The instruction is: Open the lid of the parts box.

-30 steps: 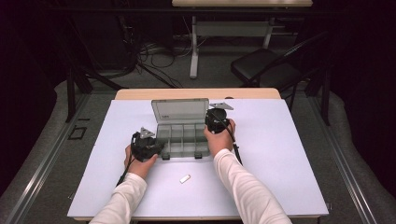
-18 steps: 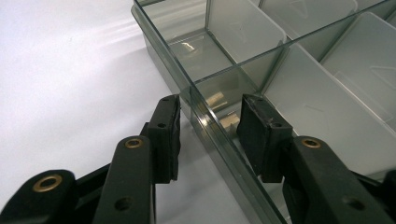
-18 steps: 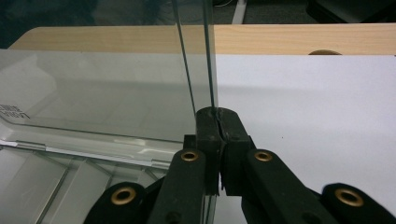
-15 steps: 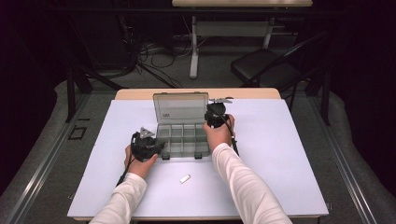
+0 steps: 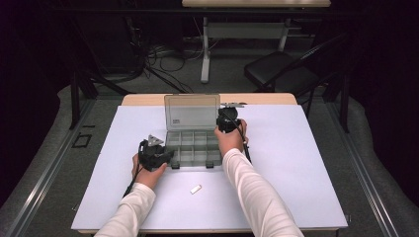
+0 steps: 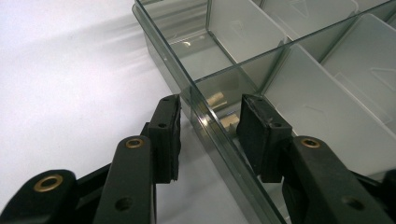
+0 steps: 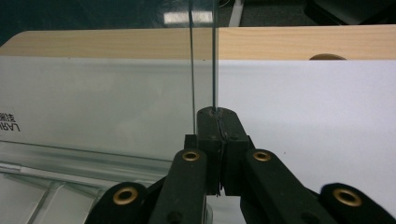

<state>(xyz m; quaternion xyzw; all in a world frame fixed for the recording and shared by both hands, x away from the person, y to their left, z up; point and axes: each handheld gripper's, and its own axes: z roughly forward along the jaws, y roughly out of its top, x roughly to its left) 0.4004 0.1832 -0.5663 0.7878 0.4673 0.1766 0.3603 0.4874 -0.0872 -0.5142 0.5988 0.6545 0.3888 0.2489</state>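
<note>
A clear plastic compartment box (image 5: pixel 192 148) sits mid-table with its lid (image 5: pixel 191 112) standing upright at the back. My left gripper (image 5: pixel 170 155) is at the box's front left corner. In the left gripper view its jaws (image 6: pixel 208 112) straddle the box's side wall (image 6: pixel 161 44), one pad outside and one inside, with a gap on both sides. Small tan pieces (image 6: pixel 218 98) lie in that compartment. My right gripper (image 5: pixel 222 114) is at the lid's right edge. In the right gripper view its pads (image 7: pixel 217 112) are shut on the thin edge of the lid (image 7: pixel 116 107).
A small white piece (image 5: pixel 196 188) lies on the white mat (image 5: pixel 296 163) in front of the box. The table's wooden far edge (image 7: pixel 299 42) runs behind the lid. A dark chair (image 5: pixel 281 74) and cables stand on the floor beyond.
The lid has tipped up to a more upright stand, with the right gripper moving slightly away along with it. The left gripper has stayed put.
</note>
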